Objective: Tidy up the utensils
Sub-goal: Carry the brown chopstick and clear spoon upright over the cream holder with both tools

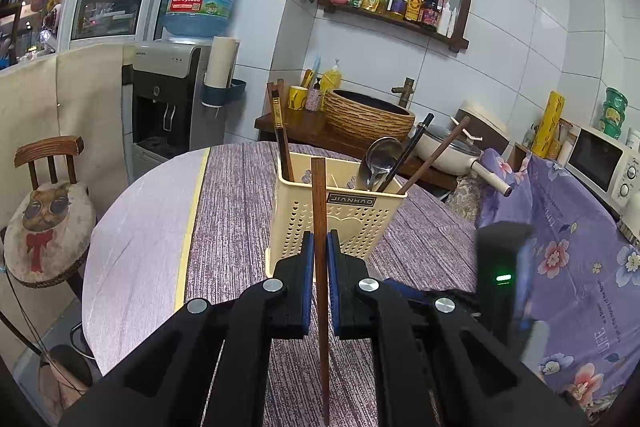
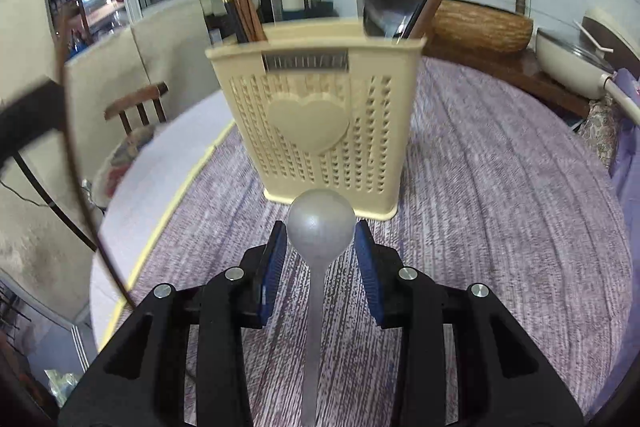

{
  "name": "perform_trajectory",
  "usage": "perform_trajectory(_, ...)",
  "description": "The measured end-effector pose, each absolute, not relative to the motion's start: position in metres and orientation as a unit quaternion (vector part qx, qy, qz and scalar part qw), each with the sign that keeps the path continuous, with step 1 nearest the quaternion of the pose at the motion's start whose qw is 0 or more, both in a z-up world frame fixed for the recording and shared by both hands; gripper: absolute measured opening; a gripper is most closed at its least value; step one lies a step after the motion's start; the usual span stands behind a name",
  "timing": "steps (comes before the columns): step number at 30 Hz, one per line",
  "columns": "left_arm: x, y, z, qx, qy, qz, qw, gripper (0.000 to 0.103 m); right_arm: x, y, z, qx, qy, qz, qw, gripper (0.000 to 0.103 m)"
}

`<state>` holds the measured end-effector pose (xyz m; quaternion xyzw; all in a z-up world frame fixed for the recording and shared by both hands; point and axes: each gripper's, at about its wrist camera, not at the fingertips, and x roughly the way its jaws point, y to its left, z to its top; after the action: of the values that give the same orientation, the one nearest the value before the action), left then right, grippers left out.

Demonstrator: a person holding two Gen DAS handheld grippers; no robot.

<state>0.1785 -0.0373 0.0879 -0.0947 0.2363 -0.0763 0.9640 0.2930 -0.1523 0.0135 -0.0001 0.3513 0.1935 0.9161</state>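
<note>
Standing on the purple woven table mat [image 2: 500, 227]: cream perforated plastic utensil holder [image 1: 340, 211], containing dark wooden chopsticks [image 1: 282, 131] at its 10 o'clock corner and a steel spoon [image 1: 380, 159] at 1 o'clock. Left gripper [image 1: 320, 247] clamps one upright brown wooden chopstick [image 1: 319, 203]. Right gripper [image 2: 321, 239] pads grip a grey metal spoon [image 2: 320, 223] by its bowl, at the holder's 6 o'clock.

Black angular tool [image 1: 320, 247] arms, blue pads [image 2: 276, 263], silver round screws [image 1: 273, 284]
</note>
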Motion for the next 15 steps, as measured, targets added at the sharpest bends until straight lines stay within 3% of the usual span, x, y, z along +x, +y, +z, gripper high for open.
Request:
perform_trajectory(6,0.180,-0.036,0.088,-0.096,0.236,-0.071,0.964,0.008,0.259,-0.171,0.047,0.009,0.308,0.204,0.929,0.036)
perform_trajectory(15,0.179,-0.037,0.089,-0.096,0.234,-0.074,0.965,0.008,0.243,-0.181,0.053,0.021,0.291,0.207,0.934,0.036)
